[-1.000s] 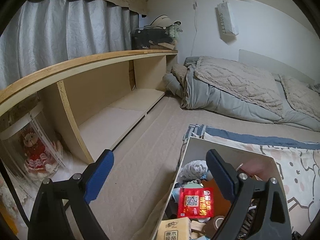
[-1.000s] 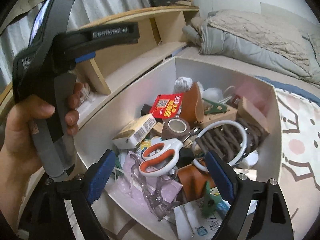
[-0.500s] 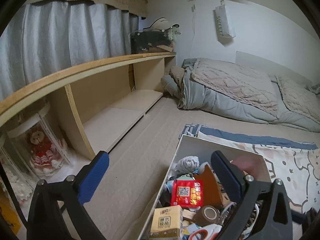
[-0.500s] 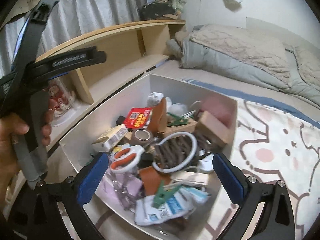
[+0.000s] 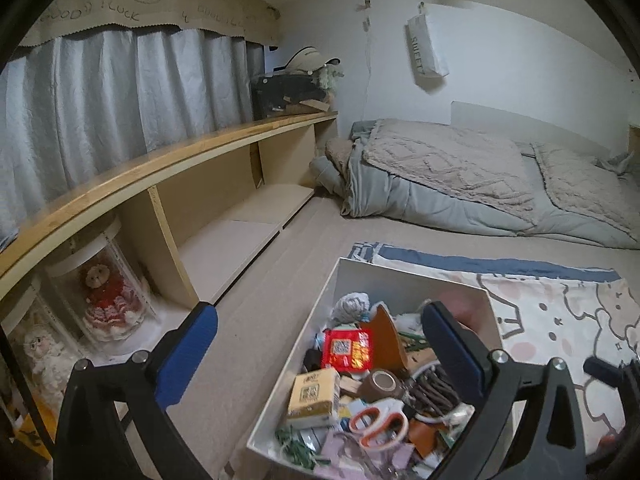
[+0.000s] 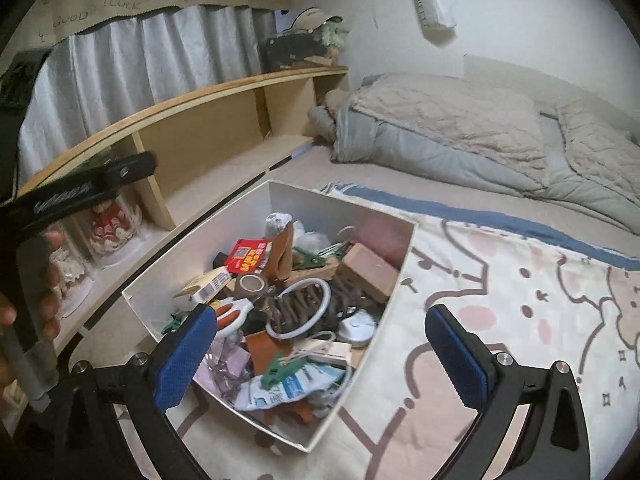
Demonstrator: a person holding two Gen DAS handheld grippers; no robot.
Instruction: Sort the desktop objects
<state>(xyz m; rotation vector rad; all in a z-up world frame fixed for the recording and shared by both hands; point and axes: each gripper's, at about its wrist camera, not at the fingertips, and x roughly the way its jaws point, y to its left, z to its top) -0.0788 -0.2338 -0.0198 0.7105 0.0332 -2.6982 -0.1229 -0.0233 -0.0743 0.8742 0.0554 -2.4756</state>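
Both tongs wide, empty; box [image 6: 404, 256] rim near shelf [image 6: 224, 88].

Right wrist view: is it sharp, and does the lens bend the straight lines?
Right wrist view: soft motion blur, worst on the left tongs at the left edge; box contents readable. Left wrist view: sharper. Both: the fisheye bows the shelf into an arc, and the corners are black.

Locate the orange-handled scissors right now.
The scissors lie inside the white box, near its front in the left wrist view, just below the brown tape roll.
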